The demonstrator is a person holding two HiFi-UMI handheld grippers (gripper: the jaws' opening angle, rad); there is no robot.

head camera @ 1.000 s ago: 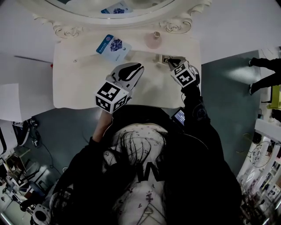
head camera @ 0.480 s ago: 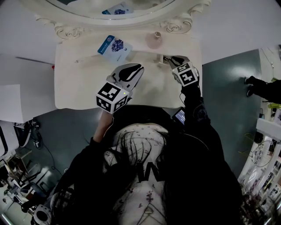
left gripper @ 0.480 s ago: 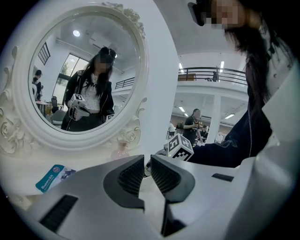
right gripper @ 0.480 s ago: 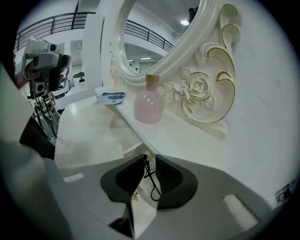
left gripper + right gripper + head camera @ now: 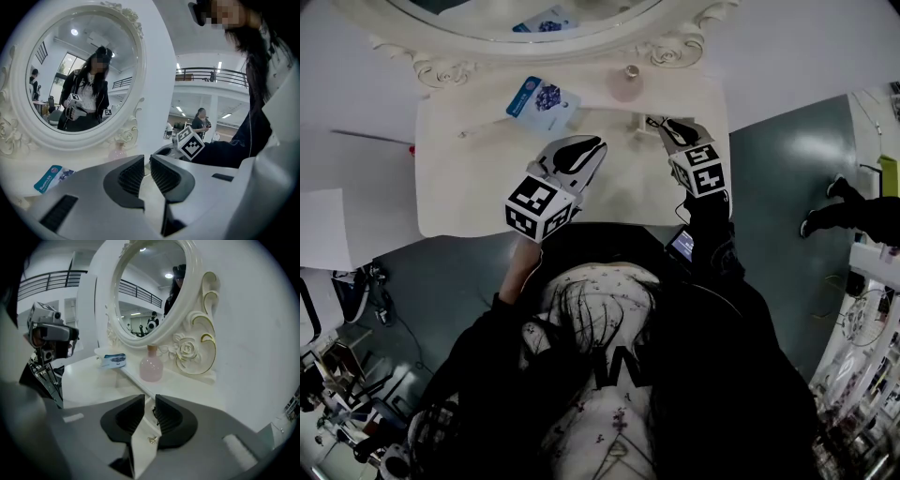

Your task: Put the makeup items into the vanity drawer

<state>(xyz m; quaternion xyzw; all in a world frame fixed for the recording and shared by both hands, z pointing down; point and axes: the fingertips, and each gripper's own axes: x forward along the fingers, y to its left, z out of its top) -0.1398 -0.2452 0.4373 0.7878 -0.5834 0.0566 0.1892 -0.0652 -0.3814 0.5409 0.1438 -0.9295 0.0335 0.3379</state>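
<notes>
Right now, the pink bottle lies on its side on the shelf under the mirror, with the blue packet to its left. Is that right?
Not quite. The pink bottle stands upright, not on its side, as the right gripper view shows. It is on the shelf under the mirror, with the blue packet to its left.

White vanity top (image 5: pixel 459 187) with blue packet (image 5: pixel 542 97), pink bottle (image 5: pixel 626 87) (by the mirror base (image 5: pixel 675 52))

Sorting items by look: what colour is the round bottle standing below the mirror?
Pale pink; the bottle shows best in the right gripper view.
</notes>
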